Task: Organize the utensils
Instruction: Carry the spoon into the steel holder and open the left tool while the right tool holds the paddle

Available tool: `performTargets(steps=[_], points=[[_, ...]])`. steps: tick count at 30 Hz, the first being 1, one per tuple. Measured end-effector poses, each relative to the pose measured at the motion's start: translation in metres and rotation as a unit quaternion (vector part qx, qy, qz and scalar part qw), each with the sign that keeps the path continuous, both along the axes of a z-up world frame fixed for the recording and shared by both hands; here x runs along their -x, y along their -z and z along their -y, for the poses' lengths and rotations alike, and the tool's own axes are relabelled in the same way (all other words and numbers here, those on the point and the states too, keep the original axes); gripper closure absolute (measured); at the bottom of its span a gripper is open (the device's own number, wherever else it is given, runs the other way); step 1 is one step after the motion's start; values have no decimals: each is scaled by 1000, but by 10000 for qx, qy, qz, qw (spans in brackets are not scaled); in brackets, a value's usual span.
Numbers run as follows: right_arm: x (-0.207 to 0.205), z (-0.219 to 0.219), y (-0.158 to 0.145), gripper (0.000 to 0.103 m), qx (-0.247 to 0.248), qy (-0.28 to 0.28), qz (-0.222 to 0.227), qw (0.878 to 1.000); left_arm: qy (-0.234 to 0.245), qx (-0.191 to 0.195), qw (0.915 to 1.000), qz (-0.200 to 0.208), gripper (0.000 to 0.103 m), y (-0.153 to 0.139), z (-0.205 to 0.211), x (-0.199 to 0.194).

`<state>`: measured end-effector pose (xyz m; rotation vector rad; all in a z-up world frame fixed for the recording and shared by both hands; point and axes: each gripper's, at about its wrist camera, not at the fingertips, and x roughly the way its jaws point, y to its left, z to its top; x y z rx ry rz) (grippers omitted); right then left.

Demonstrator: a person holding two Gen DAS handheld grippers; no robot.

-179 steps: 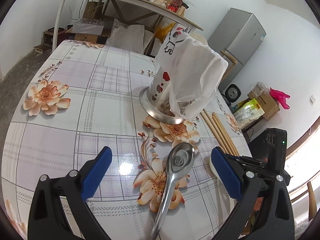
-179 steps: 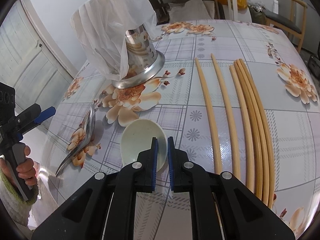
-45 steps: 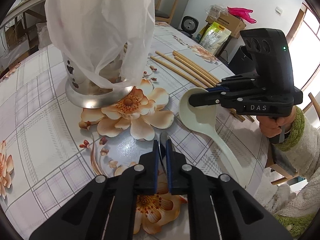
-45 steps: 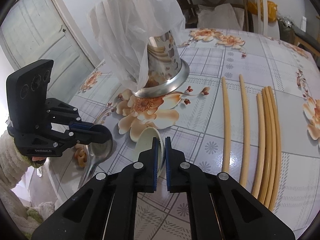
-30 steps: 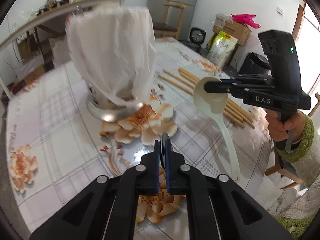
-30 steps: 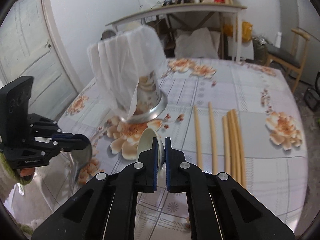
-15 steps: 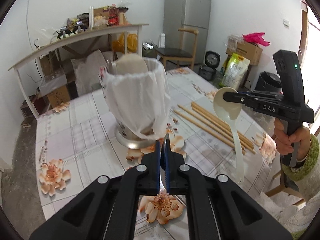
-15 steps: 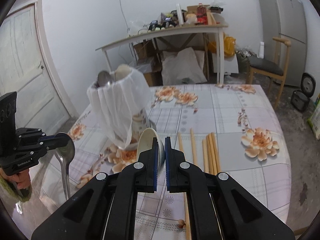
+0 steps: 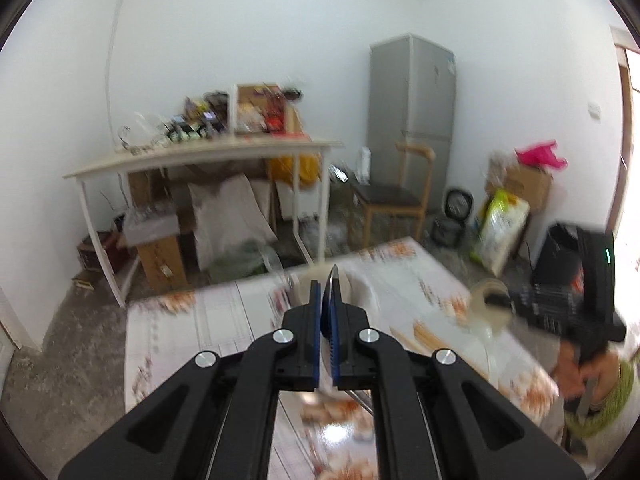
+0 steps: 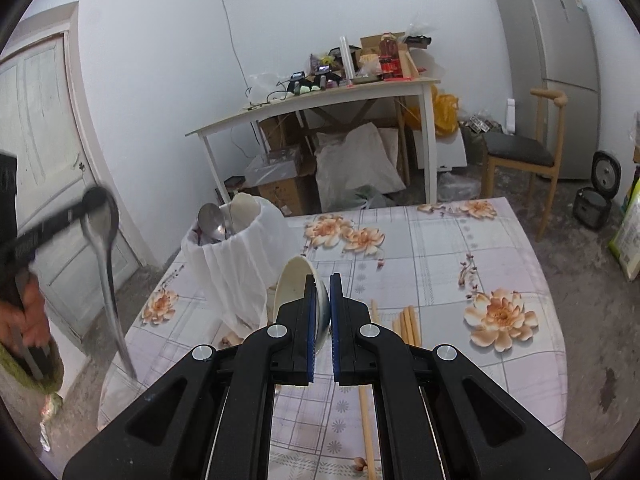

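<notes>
My left gripper [image 9: 327, 304] is shut on a metal spoon [image 9: 333, 280], held edge-on high above the table; in the right wrist view the spoon [image 10: 102, 240] hangs handle-down from that gripper [image 10: 90, 200] at far left. My right gripper [image 10: 320, 308] is shut on the bowl of a cream ladle [image 10: 294, 288], also seen blurred as the ladle [image 9: 490, 308] at the right of the left wrist view. The bag-lined utensil holder [image 10: 236, 256] stands on the floral table [image 10: 460, 260], with a metal spoon [image 10: 212, 220] and a cream ladle [image 10: 244, 206] inside. It sits left of and below the right gripper.
Several long wooden chopsticks [image 10: 406, 328] lie on the table behind the right gripper's fingers. Beyond the table stand a cluttered side table [image 10: 320, 100], a wooden chair [image 10: 520, 152], a grey fridge [image 10: 552, 60] and a door [image 10: 48, 160] at left. A person's hand [image 9: 576, 368] grips the right tool.
Both grippers have risen well above the table with their utensils still clamped. The left one tilted upward, so the holder dropped low behind its fingers and the picture blurred.
</notes>
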<state>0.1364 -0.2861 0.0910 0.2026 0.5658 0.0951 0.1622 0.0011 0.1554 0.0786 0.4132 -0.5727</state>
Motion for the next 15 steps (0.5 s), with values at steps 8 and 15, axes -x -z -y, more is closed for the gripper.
performTargets(steps=[8,15], points=[[-1,-2,-3,98,-49,-22,8,10000,-580,477,9949,673,100,-43,10,-44],[-9,-2,5,98,-34,-61,-102,9999,-688,-91,9887,1330,100,-24,43,-77]])
